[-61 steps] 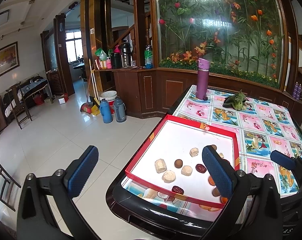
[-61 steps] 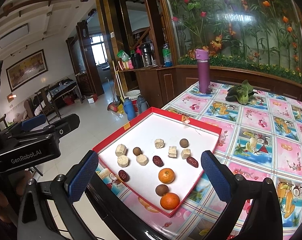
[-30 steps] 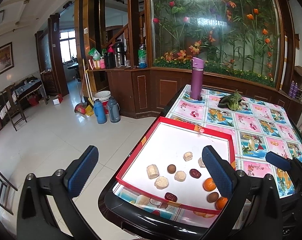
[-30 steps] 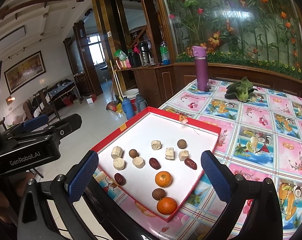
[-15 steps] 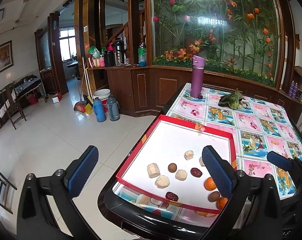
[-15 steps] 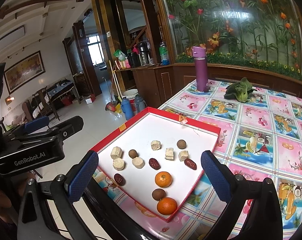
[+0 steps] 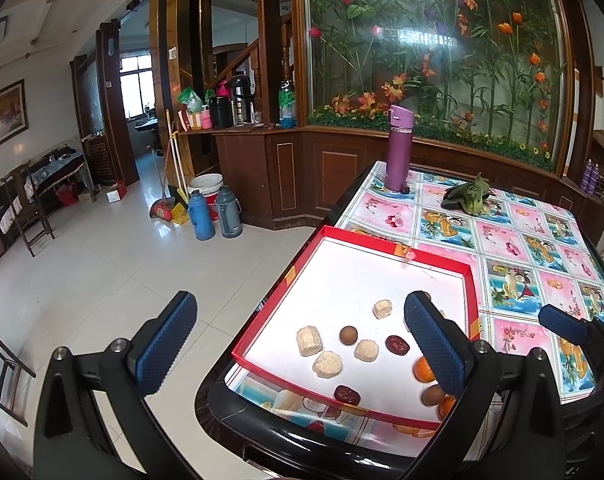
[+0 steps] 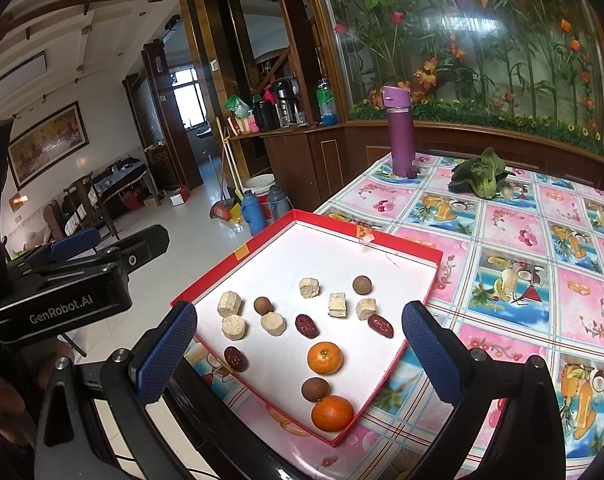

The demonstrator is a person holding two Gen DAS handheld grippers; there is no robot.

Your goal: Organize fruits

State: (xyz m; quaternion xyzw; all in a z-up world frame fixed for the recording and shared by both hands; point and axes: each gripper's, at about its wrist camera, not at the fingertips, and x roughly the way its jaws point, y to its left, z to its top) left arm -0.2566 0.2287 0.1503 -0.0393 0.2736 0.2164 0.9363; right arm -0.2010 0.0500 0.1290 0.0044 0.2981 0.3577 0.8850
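Note:
A red-rimmed white tray (image 8: 398, 249) lies at the table's near corner; it also shows in the left wrist view (image 7: 382, 243). In it lie two oranges (image 8: 325, 357) (image 8: 332, 413), brown longans (image 8: 361, 284), dark red dates (image 8: 306, 325) and pale cut pieces (image 8: 309, 287). My right gripper (image 8: 298, 344) is open and empty, above the tray's near end. My left gripper (image 7: 300, 340) is open and empty, held left of the table edge over the tray's left corner. The left gripper's body (image 8: 62, 292) shows in the right wrist view.
A purple flask (image 8: 400, 132) and a green leafy vegetable (image 8: 480, 176) stand at the table's far end. The fruit-patterned tablecloth (image 8: 542, 280) lies right of the tray. The tiled floor (image 7: 82, 272) with thermoses (image 7: 214, 216) is to the left.
Both grippers drifted slightly; the views shifted a little toward the tray. Nothing in the tray has moved and both grippers stay open.

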